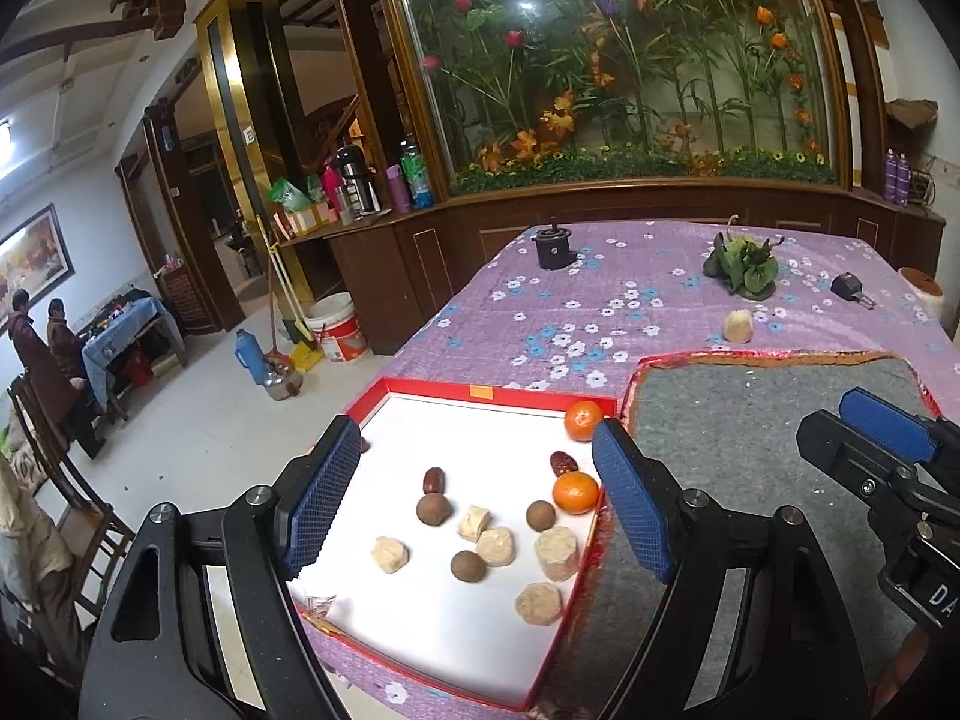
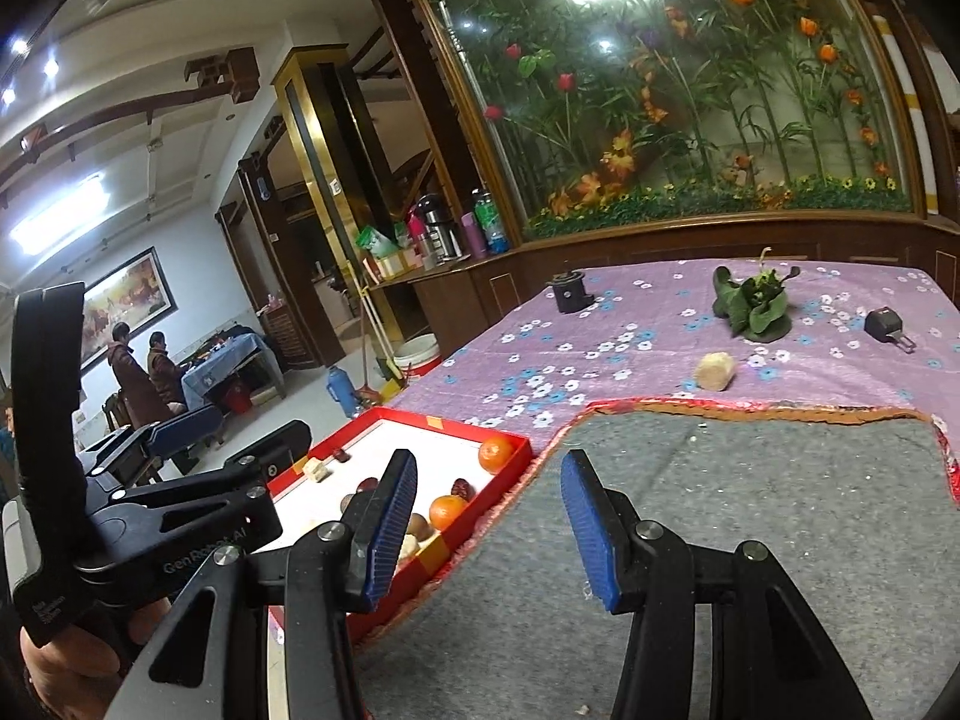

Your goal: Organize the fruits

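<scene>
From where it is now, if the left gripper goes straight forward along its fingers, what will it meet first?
Probably the white floor of the red box, among the brown round fruits and pale chunks between the open fingers of the left gripper. Depth is unclear.

Table w/ floral cloth (image 1: 540,324): red tray (image 1: 480,397), grey mat (image 1: 750,420), greens (image 1: 744,267), black cylinder (image 1: 553,247).

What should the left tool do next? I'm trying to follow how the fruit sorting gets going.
Probably ease the left tool down onto one fruit in the red box, perhaps the nearer orange. Its jaws stand open and empty above the box, where oranges, red dates and brown round fruits lie mixed among pale cakes. The right tool hovers empty over the grey mat.
</scene>
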Available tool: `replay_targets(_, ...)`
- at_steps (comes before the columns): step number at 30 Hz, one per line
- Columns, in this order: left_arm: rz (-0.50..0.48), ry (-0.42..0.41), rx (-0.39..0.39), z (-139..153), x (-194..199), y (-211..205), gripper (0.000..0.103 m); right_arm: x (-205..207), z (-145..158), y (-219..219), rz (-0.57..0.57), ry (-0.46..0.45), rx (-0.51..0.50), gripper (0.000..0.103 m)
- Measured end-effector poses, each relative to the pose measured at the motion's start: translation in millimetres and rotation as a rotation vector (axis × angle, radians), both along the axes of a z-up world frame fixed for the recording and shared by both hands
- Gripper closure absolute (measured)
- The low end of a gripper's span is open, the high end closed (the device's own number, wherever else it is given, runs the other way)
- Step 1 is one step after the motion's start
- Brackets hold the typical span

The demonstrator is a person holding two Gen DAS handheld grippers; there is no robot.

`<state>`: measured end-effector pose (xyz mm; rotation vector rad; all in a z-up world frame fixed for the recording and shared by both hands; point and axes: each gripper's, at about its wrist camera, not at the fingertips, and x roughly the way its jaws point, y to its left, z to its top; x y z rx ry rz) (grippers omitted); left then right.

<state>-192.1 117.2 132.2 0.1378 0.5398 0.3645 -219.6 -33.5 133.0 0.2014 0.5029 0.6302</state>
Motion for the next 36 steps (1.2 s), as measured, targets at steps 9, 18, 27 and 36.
replay_targets(9, -0.016, -0.014, -0.005, 6.1, -2.8, -6.2, 0.023, 6.3, -0.8, -10.8, -0.027, 0.005, 0.013, 0.055)
replay_targets(18, -0.004, -0.010, -0.006, 4.5, -1.2, -4.4, 0.023, 7.7, -2.2, -10.3, -0.031, 0.012, 0.015, 0.055)
replay_targets(27, 0.005, 0.003, -0.041, 0.5, 0.5, 11.2, 0.023, 5.0, -8.6, 7.1, -0.003, 0.016, -0.024, 0.055)
replay_targets(36, 0.026, -0.008, -0.054, -2.5, -2.3, 23.5, 0.023, 6.6, -12.5, 19.7, 0.008, 0.012, -0.056, 0.055)
